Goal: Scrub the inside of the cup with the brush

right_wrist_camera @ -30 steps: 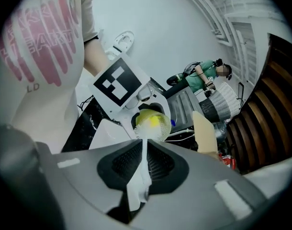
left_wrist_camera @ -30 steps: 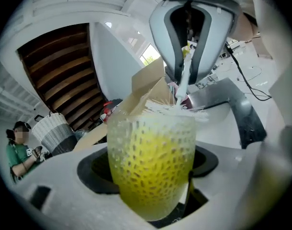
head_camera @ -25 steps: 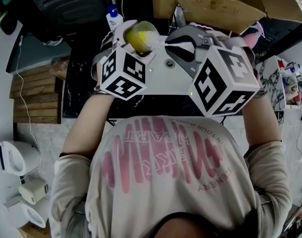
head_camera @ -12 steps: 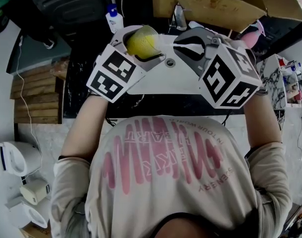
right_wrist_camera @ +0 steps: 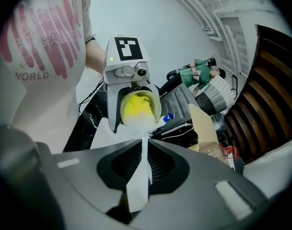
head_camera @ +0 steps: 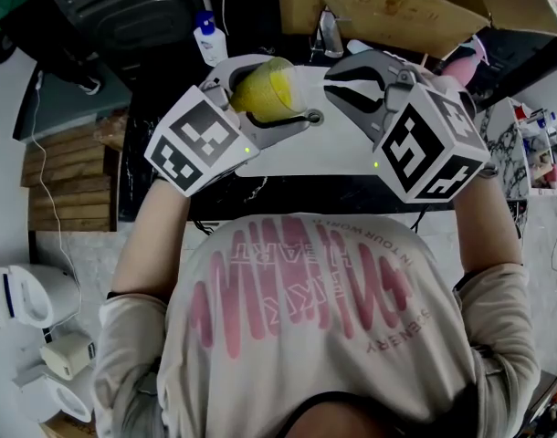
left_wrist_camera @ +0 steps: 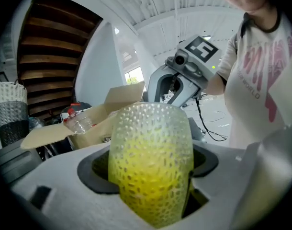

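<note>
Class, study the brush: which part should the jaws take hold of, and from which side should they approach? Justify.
Grip the brush by the flat rear of its thin white handle, coming from behind, opposite the bristles. The bristle head sits at the mouth of the cup, so only the handle is free; the right gripper holds it so.
</note>
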`<control>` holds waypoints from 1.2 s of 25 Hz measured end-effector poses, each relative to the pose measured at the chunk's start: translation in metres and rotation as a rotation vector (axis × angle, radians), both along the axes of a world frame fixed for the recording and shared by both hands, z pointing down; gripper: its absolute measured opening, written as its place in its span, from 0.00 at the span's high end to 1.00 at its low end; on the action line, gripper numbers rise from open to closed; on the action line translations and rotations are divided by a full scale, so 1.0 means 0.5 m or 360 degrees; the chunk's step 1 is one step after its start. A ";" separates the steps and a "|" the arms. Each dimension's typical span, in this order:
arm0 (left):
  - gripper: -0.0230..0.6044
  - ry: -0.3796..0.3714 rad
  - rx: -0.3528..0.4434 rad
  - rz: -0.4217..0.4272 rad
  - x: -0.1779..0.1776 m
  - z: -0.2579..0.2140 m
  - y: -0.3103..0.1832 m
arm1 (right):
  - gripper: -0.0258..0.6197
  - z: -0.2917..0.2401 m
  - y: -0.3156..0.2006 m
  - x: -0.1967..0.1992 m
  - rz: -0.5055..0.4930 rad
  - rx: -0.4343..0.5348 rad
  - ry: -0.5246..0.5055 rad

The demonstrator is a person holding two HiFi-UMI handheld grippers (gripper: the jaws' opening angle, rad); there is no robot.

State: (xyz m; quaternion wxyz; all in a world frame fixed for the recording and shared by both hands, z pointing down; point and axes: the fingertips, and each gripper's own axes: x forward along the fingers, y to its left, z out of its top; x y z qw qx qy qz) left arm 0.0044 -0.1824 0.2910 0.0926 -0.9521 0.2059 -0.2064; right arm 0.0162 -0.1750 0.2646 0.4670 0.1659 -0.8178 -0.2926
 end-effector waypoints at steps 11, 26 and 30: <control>0.34 -0.0128 -0.0150 0.0301 0.027 0.037 0.068 | 0.86 -0.002 -0.001 -0.002 -0.0058 0.0099 0.0068; 0.34 -0.0250 -0.0358 0.0428 0.036 0.081 0.111 | 0.86 -0.047 0.040 -0.062 -0.0308 0.0317 0.0074; 0.34 -0.0193 -0.0332 0.0533 0.084 0.067 0.139 | 0.94 -0.064 0.057 -0.096 -0.0348 0.0290 -0.0017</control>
